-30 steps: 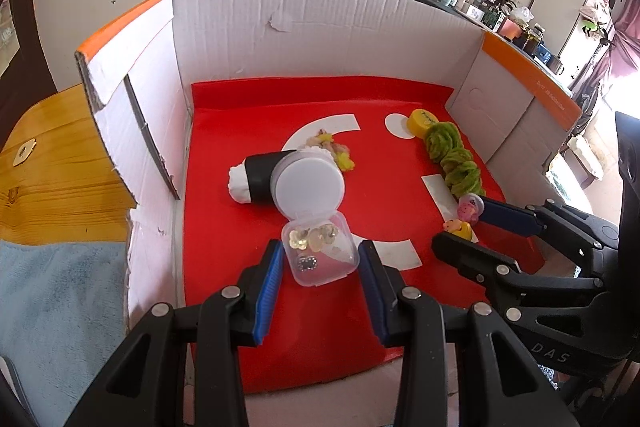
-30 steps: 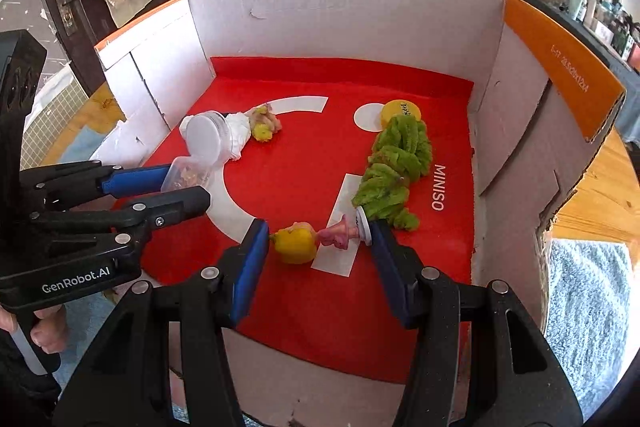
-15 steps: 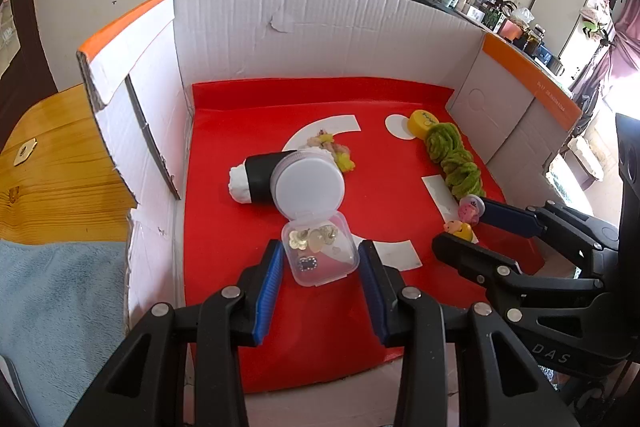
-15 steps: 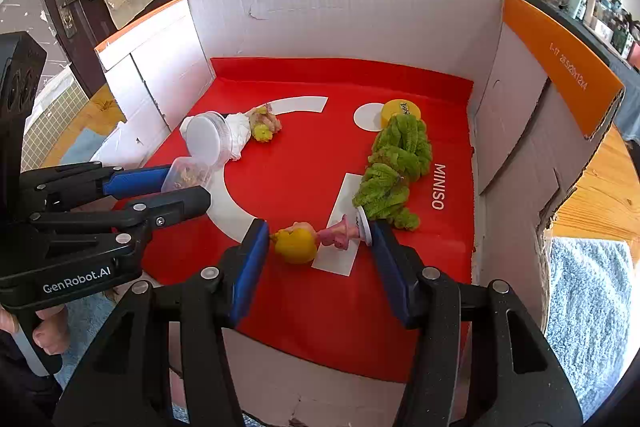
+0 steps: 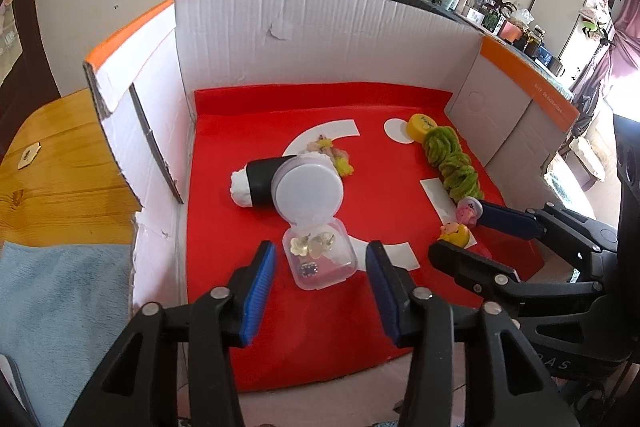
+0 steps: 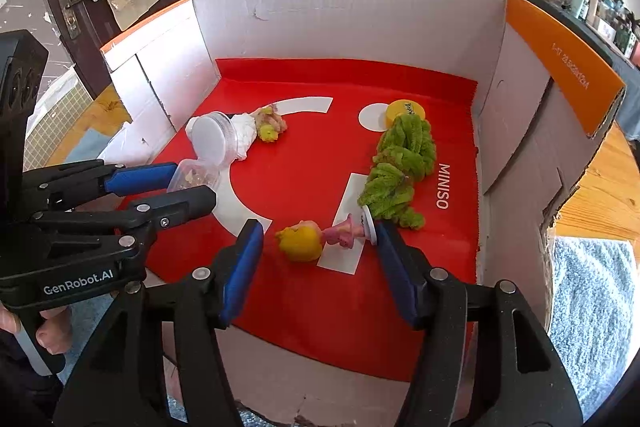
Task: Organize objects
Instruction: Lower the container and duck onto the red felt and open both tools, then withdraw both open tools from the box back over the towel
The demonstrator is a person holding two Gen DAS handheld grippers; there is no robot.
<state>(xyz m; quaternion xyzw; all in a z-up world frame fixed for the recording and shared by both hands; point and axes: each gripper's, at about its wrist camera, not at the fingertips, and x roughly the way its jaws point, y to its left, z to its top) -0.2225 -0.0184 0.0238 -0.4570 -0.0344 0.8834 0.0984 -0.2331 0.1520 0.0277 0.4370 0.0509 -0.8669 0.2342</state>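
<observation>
Status: sorting incomplete. The left gripper [image 5: 320,269] has just been opening; its jaws straddle the small clear box [image 5: 319,259], lid hinged back, with a gap at each pad, so the box rests on the red mat [image 5: 320,107] unheld. The right gripper [image 6: 318,247] has likewise been opening around the toy figure [image 6: 320,237], lying on its side; the left pad stands clear, while contact at the right pad, beside the figure's white base, cannot be told. Outstanding items, all loose on the mat: black-and-white roll [image 5: 252,183], green chenille bundle [image 6: 400,167], yellow cap [image 6: 402,109], small flower cluster [image 6: 270,125]. The box holds trinkets; nothing else appears stowed
</observation>
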